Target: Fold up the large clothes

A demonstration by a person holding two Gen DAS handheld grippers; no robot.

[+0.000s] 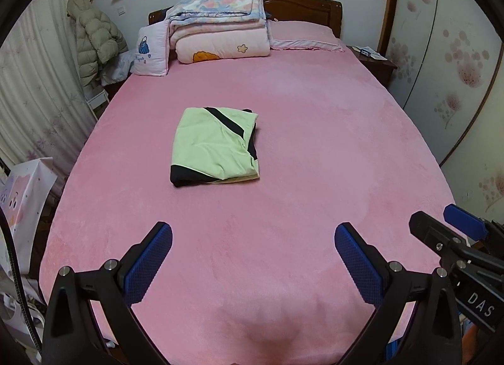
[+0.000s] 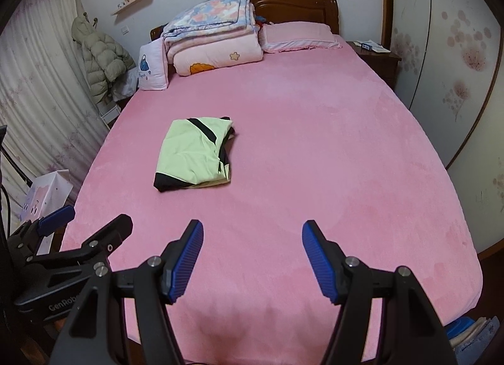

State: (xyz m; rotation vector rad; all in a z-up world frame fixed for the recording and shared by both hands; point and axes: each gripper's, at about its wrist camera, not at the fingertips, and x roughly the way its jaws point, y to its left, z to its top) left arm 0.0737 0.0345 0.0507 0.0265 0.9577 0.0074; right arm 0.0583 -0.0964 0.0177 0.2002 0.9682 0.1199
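Both grippers sit nearest the lens: left gripper [image 1: 253,258] with jaws spread wide, nothing between them; right gripper [image 2: 252,258] likewise spread and empty, the two side by side above the near edge of the bed [image 1: 315,151]. Green and black garment [image 1: 215,144] lies well ahead of both, slightly left of the right gripper's line, already a compact folded packet flat on the pink sheet. Judgement: folding looks complete or nearly so. Fabric appears thin, soft, light; layers will likely slide and spring open if lifted by one corner. Best hold: pinch all layers together at the near black-banded edge [image 2: 171,183], one gripper at each end, lift level.
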